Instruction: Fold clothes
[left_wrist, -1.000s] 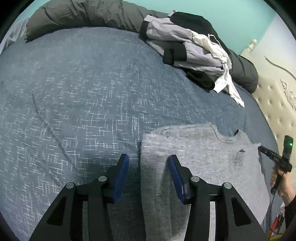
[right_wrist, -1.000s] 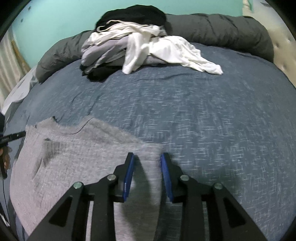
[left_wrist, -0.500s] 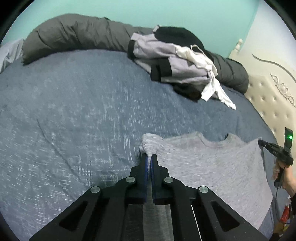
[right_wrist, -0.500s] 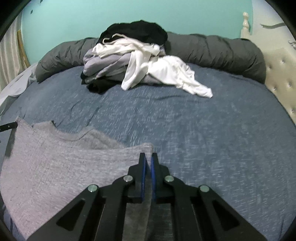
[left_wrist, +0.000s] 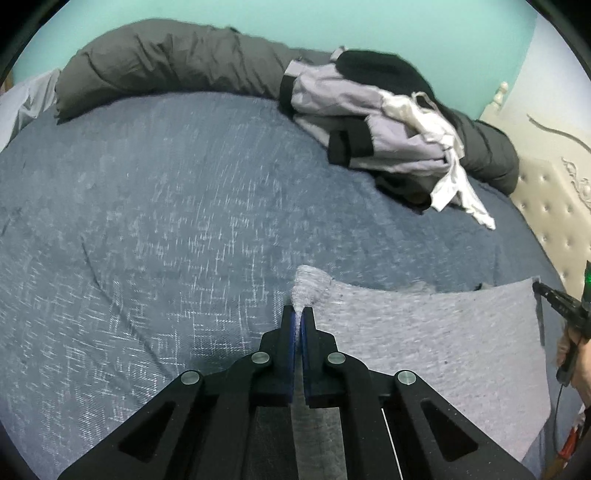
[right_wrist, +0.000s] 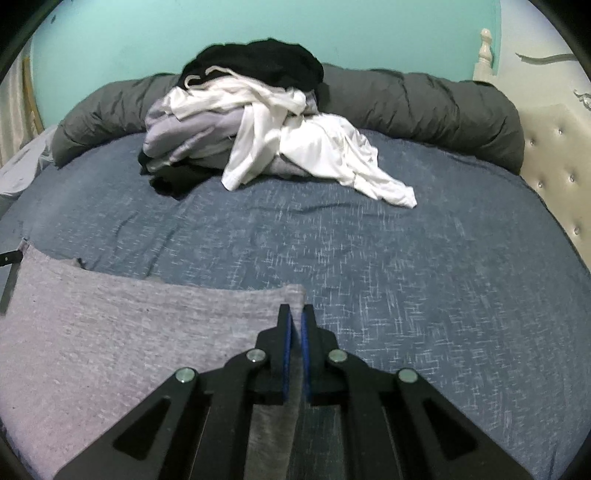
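Left claw (left_wrist: 297, 314) is clamped on one corner of the gray shirt (left_wrist: 424, 332), and my right claw (right_wrist: 294, 314) pinches the other corner; the cloth hangs stretched between them over the blue bed (right_wrist: 406, 277). Far back, a heap of clothes (right_wrist: 258, 122) sits against the dark rolled duvet (right_wrist: 424, 99).

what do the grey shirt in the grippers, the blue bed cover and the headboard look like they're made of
Grey shirt: looks like a soft heathered knit, probably cotton jersey; matte, flecked, limp where it is pinched.
Blue bed cover: woven fabric with pale crosshatch flecks, matte; fibre unclear.
Headboard: cream tufted padding with shiny studs, likely faux leather, given its slight sheen.
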